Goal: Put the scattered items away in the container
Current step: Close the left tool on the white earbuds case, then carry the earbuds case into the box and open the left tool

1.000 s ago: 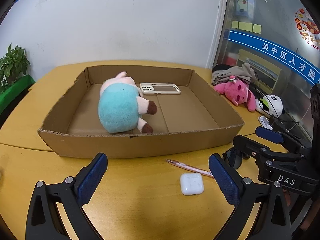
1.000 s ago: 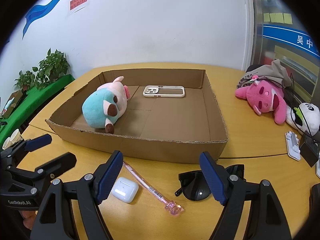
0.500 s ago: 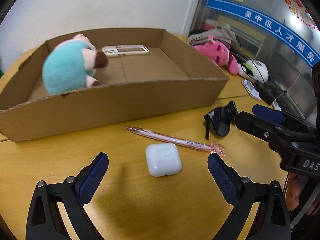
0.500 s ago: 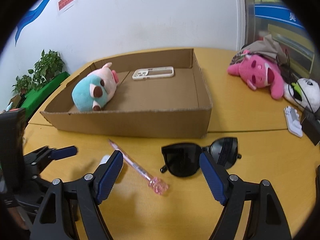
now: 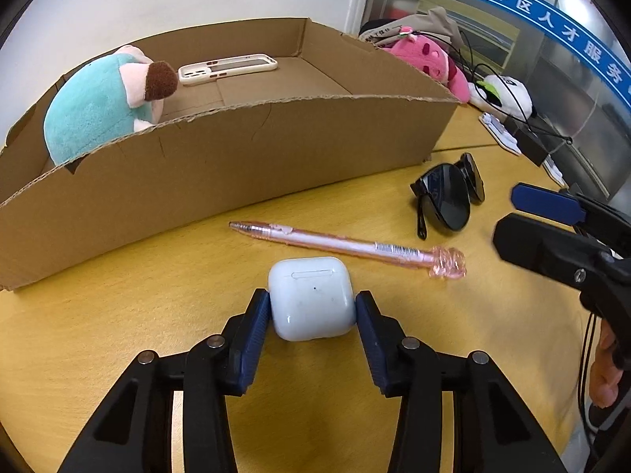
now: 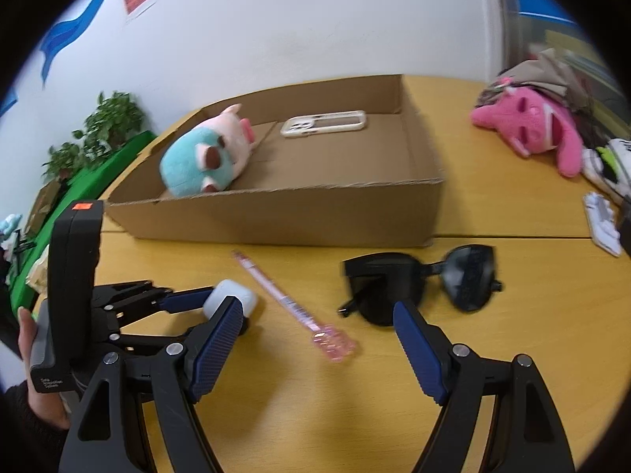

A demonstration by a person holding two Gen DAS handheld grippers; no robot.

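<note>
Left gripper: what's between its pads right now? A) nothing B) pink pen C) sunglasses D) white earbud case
D. In the left wrist view the left gripper has both blue pads against the sides of the white earbud case, while the pink pen and the sunglasses lie untouched on the table.

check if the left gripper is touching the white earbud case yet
Touching. In the left wrist view both blue pads of the left gripper press flush against the sides of the white earbud case, with no gap.
</note>
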